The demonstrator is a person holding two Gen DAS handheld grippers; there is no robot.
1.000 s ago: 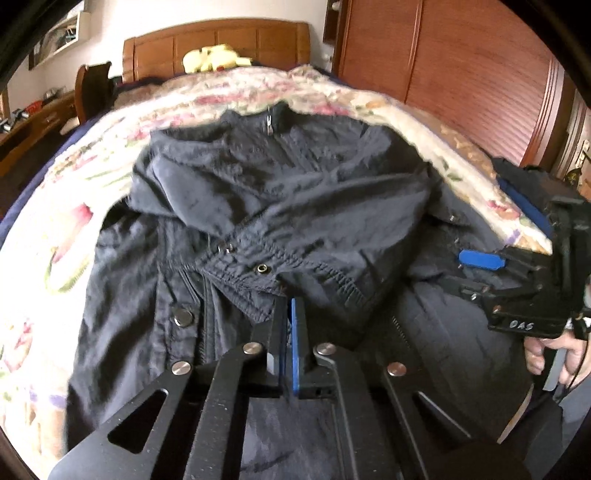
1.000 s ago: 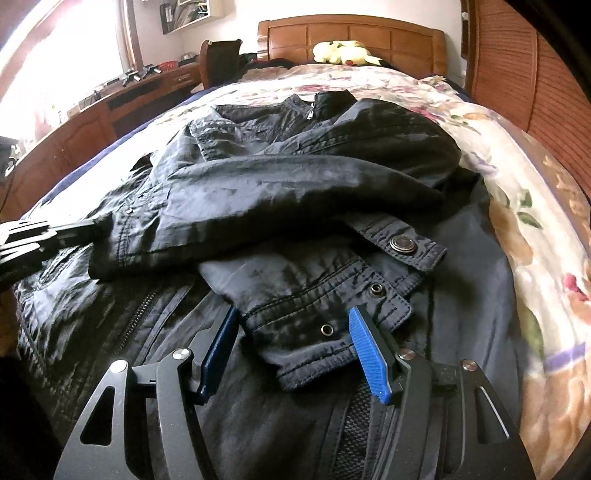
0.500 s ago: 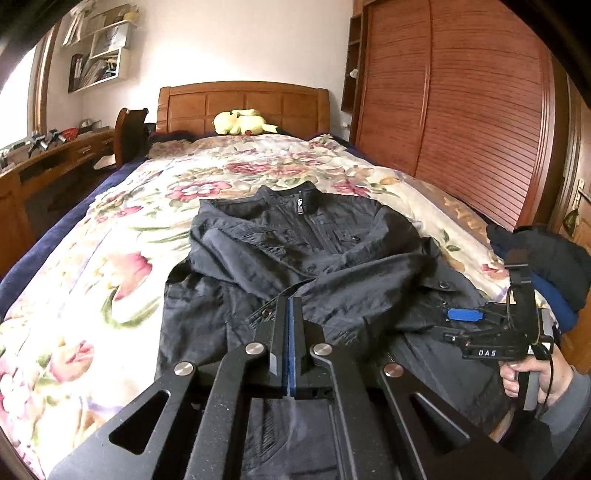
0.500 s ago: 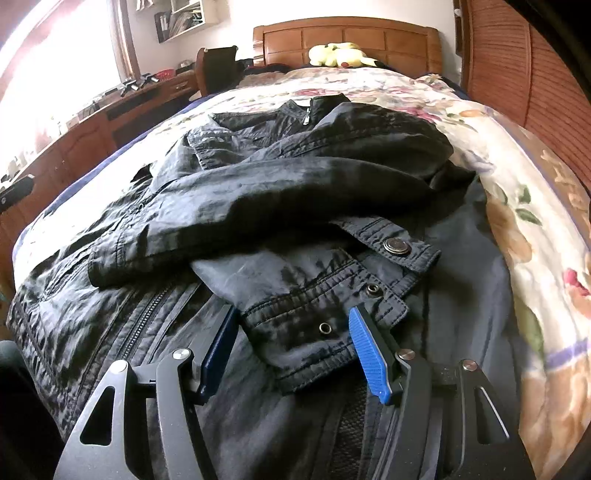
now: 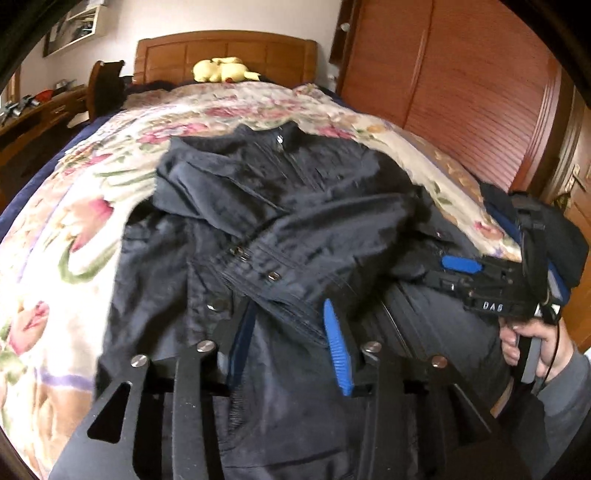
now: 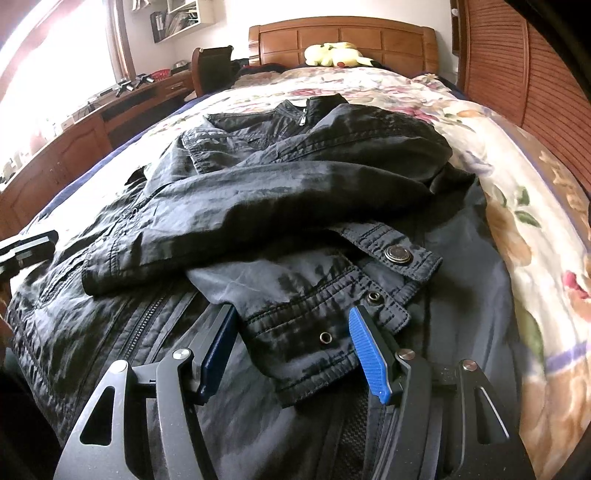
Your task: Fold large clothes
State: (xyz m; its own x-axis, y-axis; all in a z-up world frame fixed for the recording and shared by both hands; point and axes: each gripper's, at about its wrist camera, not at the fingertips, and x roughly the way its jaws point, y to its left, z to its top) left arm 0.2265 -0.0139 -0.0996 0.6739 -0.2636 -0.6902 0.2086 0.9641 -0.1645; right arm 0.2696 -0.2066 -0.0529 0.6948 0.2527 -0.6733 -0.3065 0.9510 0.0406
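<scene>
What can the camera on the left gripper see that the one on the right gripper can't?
Only the left wrist view shows the right gripper from outside, the hand holding it, and dark clothes piled behind. Only the right wrist view shows the bright window and the wall shelf. Both show the dark jacket, floral bedspread and yellow plush toy.

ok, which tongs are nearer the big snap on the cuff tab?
Right. The right tongs straddle the cuff just short of the snap; the left tongs are across the jacket, at its left edge.
</scene>
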